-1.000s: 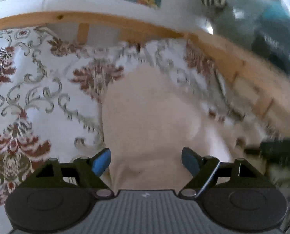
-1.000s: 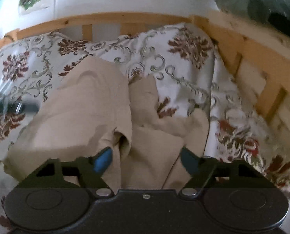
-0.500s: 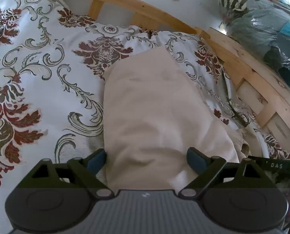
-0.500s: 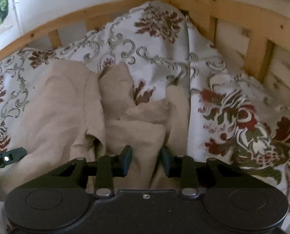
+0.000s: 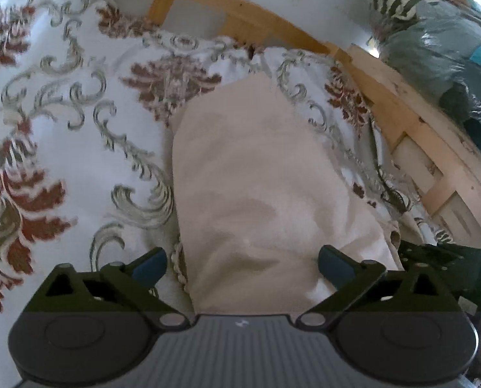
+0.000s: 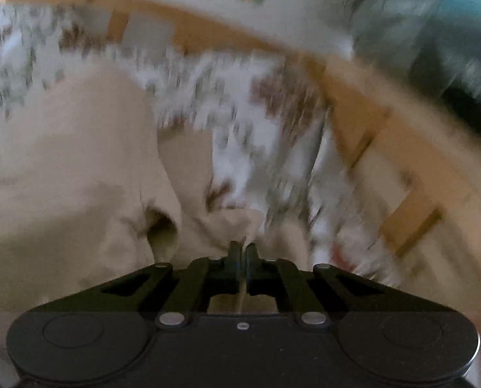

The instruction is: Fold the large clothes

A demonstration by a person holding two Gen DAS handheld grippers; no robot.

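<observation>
A large beige garment (image 5: pixel 256 177) lies on a floral bedspread (image 5: pixel 62 129), stretching away from me toward the headboard. My left gripper (image 5: pixel 242 263) hangs over its near end. The jaws are opening wide, with the cloth lying between the blue pads (image 5: pixel 150 263), which do not press on it. In the right wrist view, which is blurred by motion, the same garment (image 6: pixel 62 161) is bunched in folds. My right gripper (image 6: pixel 243 252) is shut on a thin fold of it. The right gripper's black body (image 5: pixel 434 252) shows at the right edge of the left wrist view.
A wooden bed rail (image 5: pixel 418 123) runs along the far and right sides of the bed, also visible as the rail (image 6: pixel 369 129) in the right wrist view. Plastic-wrapped bundles (image 5: pixel 434 32) are stacked behind it at the upper right. Bare bedspread lies left of the garment.
The right jaws have closed from wide apart onto a fold of the beige garment, and that view has swung and blurred. The left jaws have spread wider over the cloth.
</observation>
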